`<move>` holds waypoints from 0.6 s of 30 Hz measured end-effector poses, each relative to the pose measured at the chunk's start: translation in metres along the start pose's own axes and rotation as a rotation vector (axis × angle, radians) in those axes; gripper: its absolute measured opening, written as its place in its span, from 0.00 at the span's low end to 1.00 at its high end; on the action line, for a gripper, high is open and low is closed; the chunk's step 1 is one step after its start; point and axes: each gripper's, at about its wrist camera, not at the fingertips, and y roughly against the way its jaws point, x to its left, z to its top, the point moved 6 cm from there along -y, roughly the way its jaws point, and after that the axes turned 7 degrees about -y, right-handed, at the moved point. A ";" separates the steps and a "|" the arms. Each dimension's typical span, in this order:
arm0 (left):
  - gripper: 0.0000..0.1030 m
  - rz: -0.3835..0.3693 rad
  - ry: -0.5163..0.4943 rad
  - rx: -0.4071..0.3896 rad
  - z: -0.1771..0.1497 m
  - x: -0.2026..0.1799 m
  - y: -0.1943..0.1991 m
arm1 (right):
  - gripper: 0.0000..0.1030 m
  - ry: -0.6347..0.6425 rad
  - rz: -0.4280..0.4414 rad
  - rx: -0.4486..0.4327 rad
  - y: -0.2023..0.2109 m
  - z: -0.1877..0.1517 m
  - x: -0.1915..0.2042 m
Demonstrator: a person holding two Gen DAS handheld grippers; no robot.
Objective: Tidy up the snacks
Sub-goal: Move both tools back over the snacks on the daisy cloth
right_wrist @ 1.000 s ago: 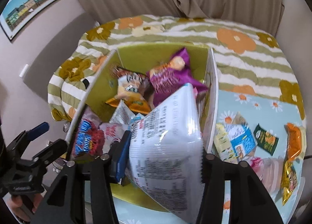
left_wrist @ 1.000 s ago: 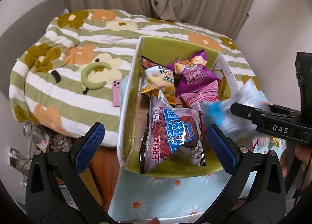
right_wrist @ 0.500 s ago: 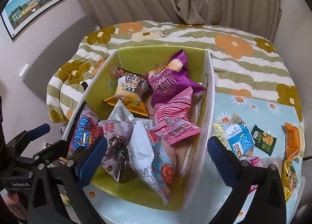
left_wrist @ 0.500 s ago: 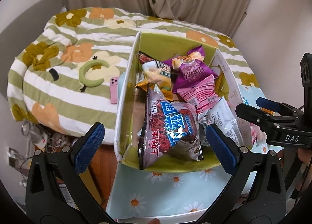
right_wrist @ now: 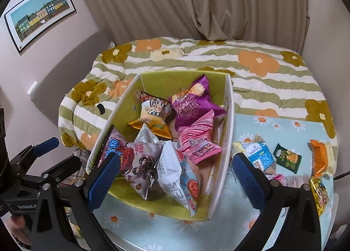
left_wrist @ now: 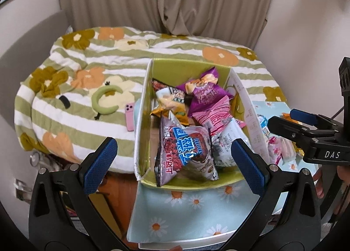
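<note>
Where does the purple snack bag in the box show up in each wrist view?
Left wrist: purple snack bag lies at the box's far end, right of picture centre, above the pink bag.
Right wrist: purple snack bag at the far end, near the picture's middle, against the right wall.
Shared landmark: the green-lined box.

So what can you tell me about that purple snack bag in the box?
The purple snack bag is a glossy foil-like pouch, puffed and crinkled, with pale lettering and an orange-cream picture near its upper end. It lies tilted at the far end of the green-lined cardboard box, its top leaning toward the back wall. A pink striped packet overlaps its near edge, and an orange and cream chip bag lies against its left side. It looks sealed. Neither gripper touches it.
</note>
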 end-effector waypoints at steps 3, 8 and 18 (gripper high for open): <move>1.00 -0.010 -0.022 -0.017 0.006 -0.006 0.010 | 0.99 0.000 -0.017 -0.033 0.018 0.000 -0.001; 1.00 -0.060 -0.050 -0.052 0.017 -0.027 0.020 | 0.99 -0.004 -0.058 -0.083 0.047 -0.002 -0.013; 1.00 -0.120 -0.099 -0.072 0.035 -0.098 0.016 | 0.99 -0.053 -0.149 -0.176 0.104 -0.002 -0.087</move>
